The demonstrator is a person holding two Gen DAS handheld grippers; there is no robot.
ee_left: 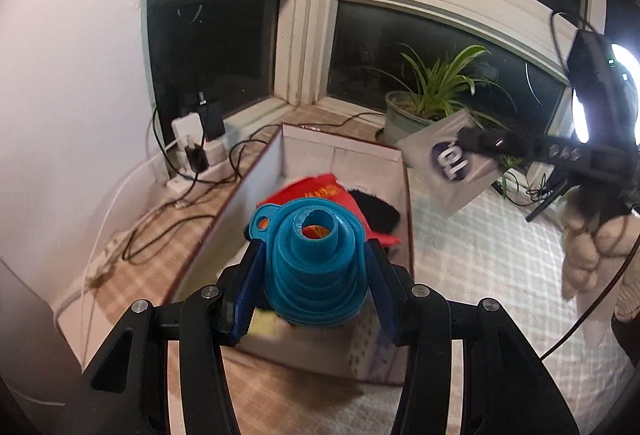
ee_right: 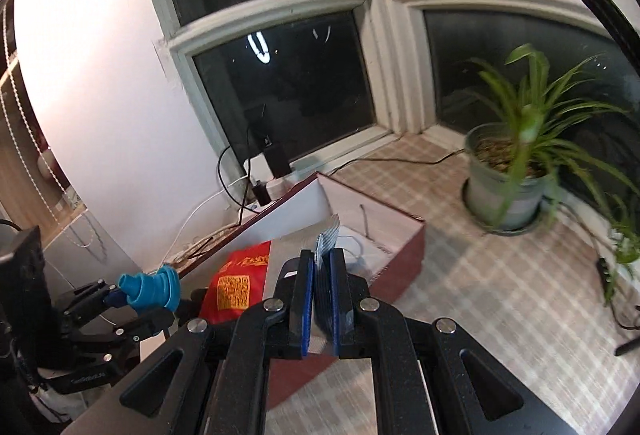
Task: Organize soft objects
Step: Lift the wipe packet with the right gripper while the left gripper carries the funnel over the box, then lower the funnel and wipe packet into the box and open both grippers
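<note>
Two loads in hand, both over box (ee_left: 344,151). Left gripper (ee_left: 316,267) clamped on blue funnel (ee_left: 316,259), fingers pressing its ribbed sides; funnel soft, light, collapsible, likely squirms under hard squeeze, so grip mid-body, not spout. Right gripper (ee_right: 322,299) pinched on silver pouch (ee_left: 452,163); thin, crinkly, probably slick, hold by edge. Pouch hangs above box's far right corner, blurred. Red packet (ee_left: 320,191) and dark cloth (ee_left: 376,211) already lie inside box.

The open box (ee_left: 344,155) lies just below my grippers; its raised lid (ee_left: 248,195) walls the left, a potted plant (ee_right: 508,187) crowds the right.
</note>
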